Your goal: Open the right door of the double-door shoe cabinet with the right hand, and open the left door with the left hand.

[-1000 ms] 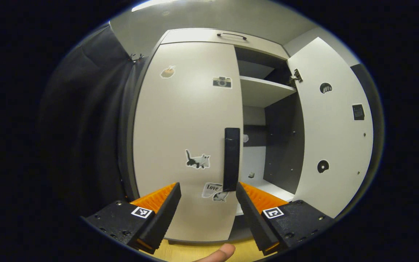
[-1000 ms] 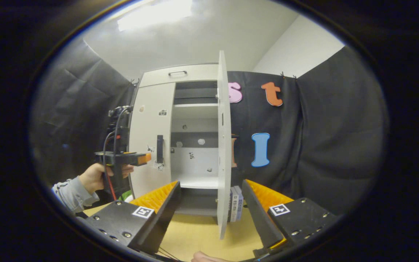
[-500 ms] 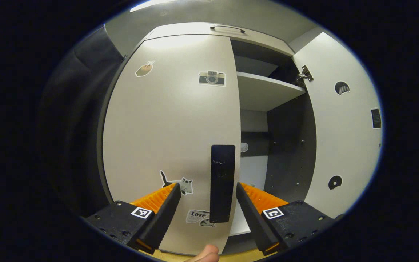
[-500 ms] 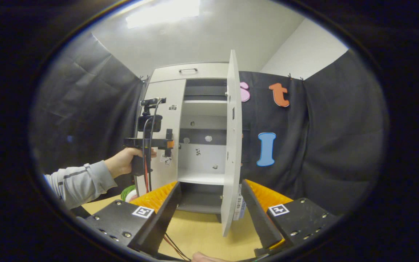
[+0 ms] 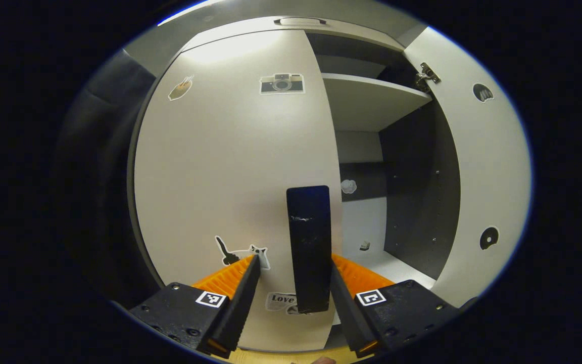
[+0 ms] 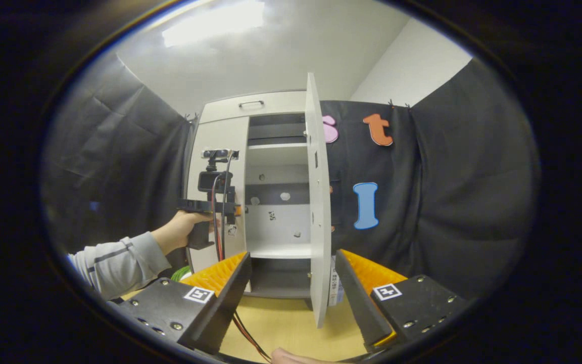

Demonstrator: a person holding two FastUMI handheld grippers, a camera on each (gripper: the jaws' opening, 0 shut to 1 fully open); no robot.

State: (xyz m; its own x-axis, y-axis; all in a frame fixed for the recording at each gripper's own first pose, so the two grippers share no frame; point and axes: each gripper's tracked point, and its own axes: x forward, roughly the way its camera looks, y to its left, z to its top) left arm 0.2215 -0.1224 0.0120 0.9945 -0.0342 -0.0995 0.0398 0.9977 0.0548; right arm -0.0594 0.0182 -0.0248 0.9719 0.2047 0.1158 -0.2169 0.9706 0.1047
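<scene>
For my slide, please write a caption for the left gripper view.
Left gripper straddles the black handle of the closed left door; right door stands open.

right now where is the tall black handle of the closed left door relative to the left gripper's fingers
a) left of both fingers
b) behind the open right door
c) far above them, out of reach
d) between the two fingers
d: in the left gripper view the tall black handle on the white left door stands in the gap of the left gripper, one finger on each side.
</scene>
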